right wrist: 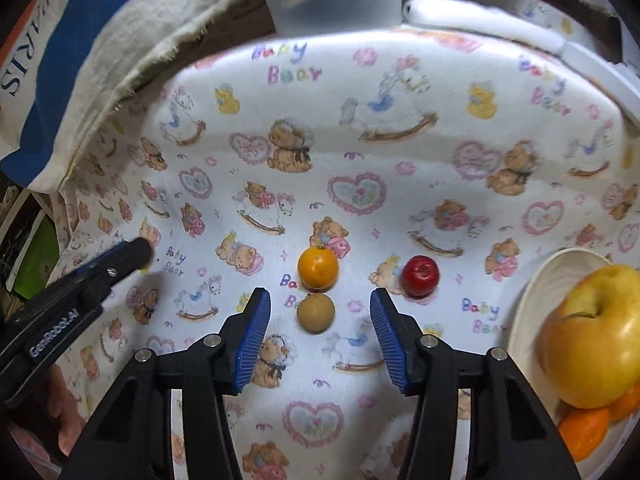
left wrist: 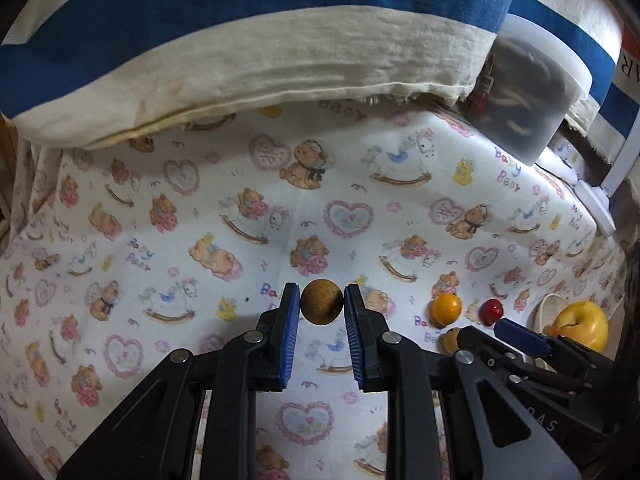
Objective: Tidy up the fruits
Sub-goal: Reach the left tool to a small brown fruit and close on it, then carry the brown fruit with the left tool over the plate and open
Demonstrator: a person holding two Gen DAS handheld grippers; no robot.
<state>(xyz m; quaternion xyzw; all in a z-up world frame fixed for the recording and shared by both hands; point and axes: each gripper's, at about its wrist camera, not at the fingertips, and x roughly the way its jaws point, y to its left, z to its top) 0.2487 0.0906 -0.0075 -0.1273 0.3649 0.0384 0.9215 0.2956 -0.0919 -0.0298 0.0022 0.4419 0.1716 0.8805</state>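
My left gripper (left wrist: 321,307) is shut on a small brown round fruit (left wrist: 321,302) and holds it above the patterned cloth. My right gripper (right wrist: 320,322) is open, its fingers on either side of another small brown fruit (right wrist: 315,313) that lies on the cloth. Just beyond it lie a small orange fruit (right wrist: 318,267) and a small red fruit (right wrist: 420,277). A cream plate (right wrist: 532,300) at the right holds a yellow apple (right wrist: 596,344) and orange pieces (right wrist: 584,432). The right gripper (left wrist: 516,334) also shows in the left wrist view, near the orange fruit (left wrist: 446,308) and red fruit (left wrist: 492,312).
A blue and cream cloth bag (left wrist: 240,48) lies along the far edge of the baby-bear cloth (left wrist: 200,208). A translucent plastic tub (left wrist: 532,92) stands at the back right. The left gripper's body (right wrist: 80,284) reaches in from the left in the right wrist view.
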